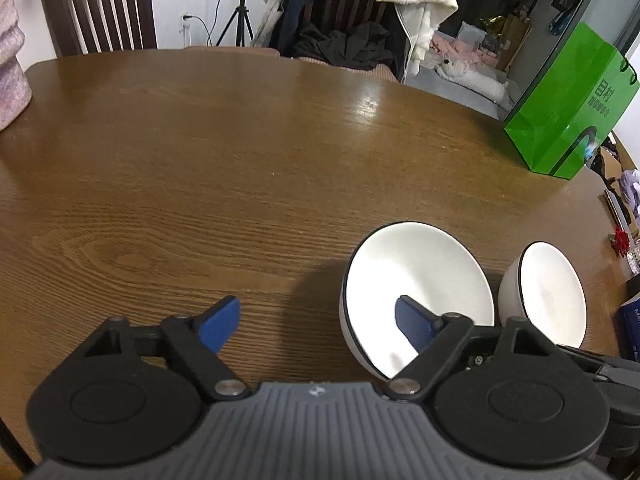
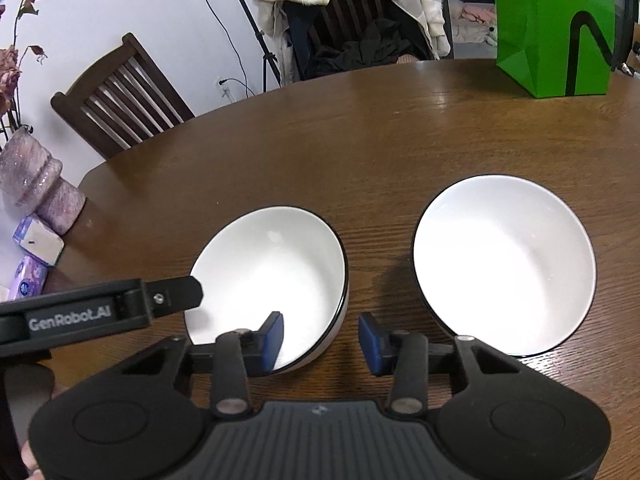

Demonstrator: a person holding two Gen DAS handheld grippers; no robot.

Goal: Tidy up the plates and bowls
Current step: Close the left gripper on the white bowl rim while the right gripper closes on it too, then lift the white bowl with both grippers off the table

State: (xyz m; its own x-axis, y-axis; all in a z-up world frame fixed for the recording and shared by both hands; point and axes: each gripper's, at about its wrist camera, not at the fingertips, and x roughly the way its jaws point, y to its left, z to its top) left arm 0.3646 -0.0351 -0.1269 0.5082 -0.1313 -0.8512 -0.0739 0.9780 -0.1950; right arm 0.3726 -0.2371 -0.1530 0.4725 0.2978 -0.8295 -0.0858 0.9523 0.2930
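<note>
- The table (image 1: 240,152) is filling most of both views, brown and wood-grained, with its far curved edge running across the upper part of each frame.
- A chair (image 1: 100,8) with slats is standing behind the table at the upper left of the left wrist view; a second chair (image 2: 360,12) draped in pale clothes is showing at the top centre of the right wrist view.
- A green bag (image 2: 556,28) is standing upright on the table at the upper right.
- A pink vase (image 2: 36,184) is sitting at the left edge of the right wrist view, with tissue packs (image 2: 36,256) lying just beside it.
- The left bowl (image 2: 272,280) is sitting upright on the table at lower centre of the right wrist view, white inside with a dark rim.
- The right bowl (image 2: 504,264) is sitting beside it at centre right, apart from it, with bare wood showing between them.
- The left gripper (image 1: 318,322) is hanging at the bottom of its view with jaws wide apart: one blue pad is over bare table, the other is over the left bowl's inside, and the near-left rim is lying between them, unpressed.
- The right gripper (image 2: 322,342) is showing its jaws partly open, straddling the left bowl's near-right rim; one pad is sitting inside the bowl, the other outside over the wood, and I cannot tell whether either is touching it.
</note>
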